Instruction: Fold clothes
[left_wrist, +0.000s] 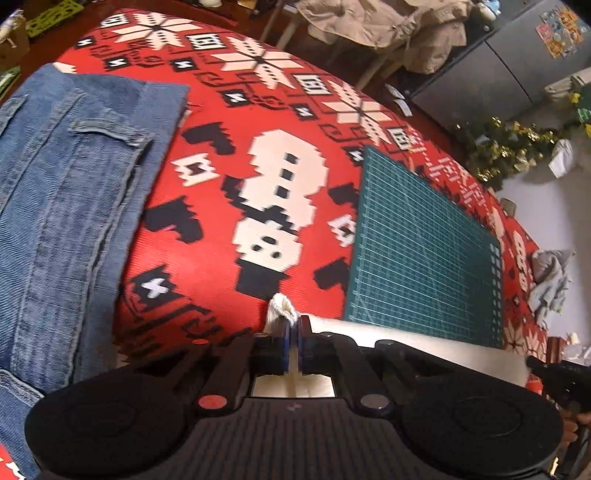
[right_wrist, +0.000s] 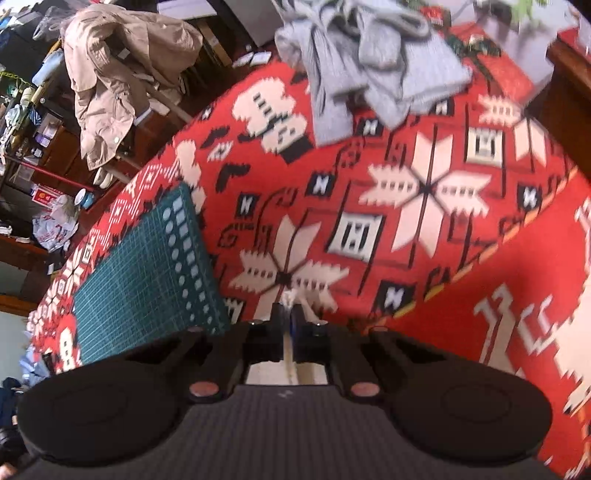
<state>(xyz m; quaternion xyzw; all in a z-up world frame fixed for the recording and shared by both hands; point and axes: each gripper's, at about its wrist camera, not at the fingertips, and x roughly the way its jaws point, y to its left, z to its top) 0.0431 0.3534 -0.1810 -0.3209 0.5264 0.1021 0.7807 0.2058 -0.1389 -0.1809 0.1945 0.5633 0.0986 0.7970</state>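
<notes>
1. Right now both tools are pinching cloth: the left gripper (left_wrist: 294, 334) is clenched on a bunched corner of a white garment (left_wrist: 282, 308), and the right gripper (right_wrist: 288, 314) is clamped on another white corner (right_wrist: 291, 297).

2. That white garment runs as a pale band (left_wrist: 406, 343) from the left gripper off to the right, low over the red patterned table cover (left_wrist: 221, 229). Most of it hides beneath the tools, so its shape and how many folds it carries I cannot tell.

3. My read: a two-corner hold, which fits either spreading the piece flat or carrying one edge over to make a fold. Either way, the next move calls for both corners kept level and the cloth kept taut between them.

4. Elsewhere, folded-looking blue denim (left_wrist: 66, 184) lies flat at the left of the cover, well apart from the white piece.

5. A grey garment (right_wrist: 369, 66) lies crumpled at the far end, seemingly waiting its turn.

6. Watch the green cutting mat (left_wrist: 424, 240): it sits just beyond the white cloth, and a dragged hem could catch its edge.

7. A beige coat (right_wrist: 107, 81) hangs off the table, out of play.
</notes>
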